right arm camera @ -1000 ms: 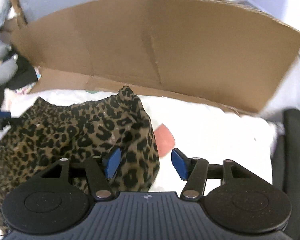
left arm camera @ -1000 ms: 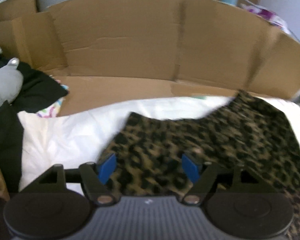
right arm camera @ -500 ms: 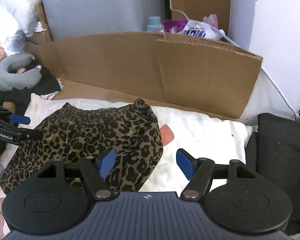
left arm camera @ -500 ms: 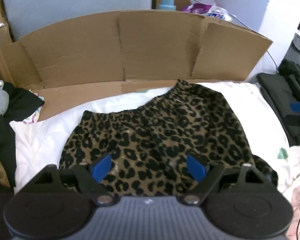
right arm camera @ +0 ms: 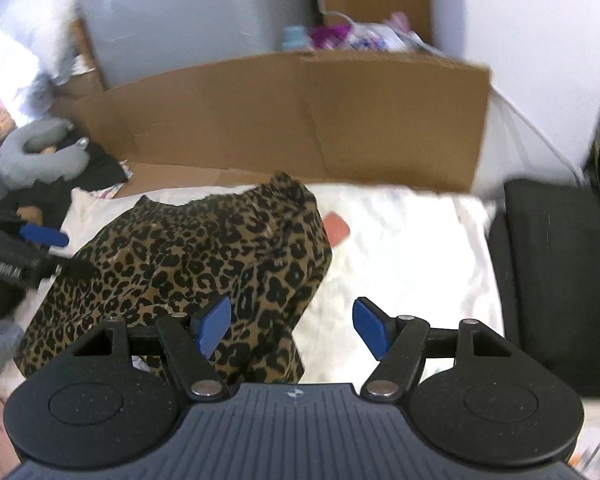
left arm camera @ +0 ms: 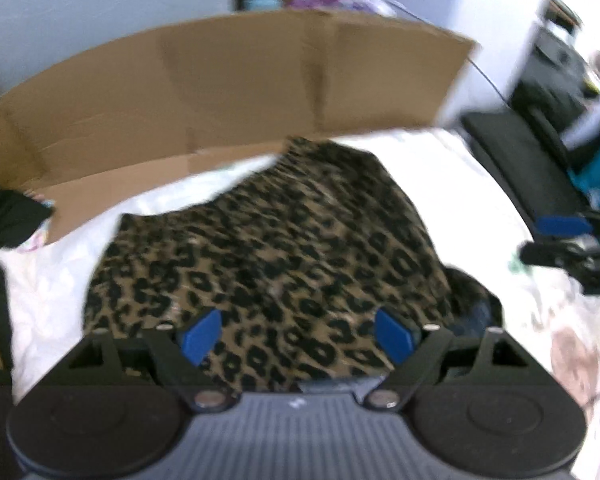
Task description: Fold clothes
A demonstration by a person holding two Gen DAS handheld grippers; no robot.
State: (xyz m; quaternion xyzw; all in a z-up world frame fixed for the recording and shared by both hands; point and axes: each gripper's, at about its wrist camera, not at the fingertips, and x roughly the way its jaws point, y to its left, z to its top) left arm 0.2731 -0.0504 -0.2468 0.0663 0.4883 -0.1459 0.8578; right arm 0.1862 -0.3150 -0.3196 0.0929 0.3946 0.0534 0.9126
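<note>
Both the left gripper [left arm camera: 298, 336] and right gripper [right arm camera: 292, 326] stand wide open and empty above the skirt [left arm camera: 268, 256], which lies ahead, ungripped.

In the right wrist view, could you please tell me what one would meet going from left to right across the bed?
Grey neck pillow → left tongs → leopard-print garment → pink patch → bare white bedding → black cushion.
</note>
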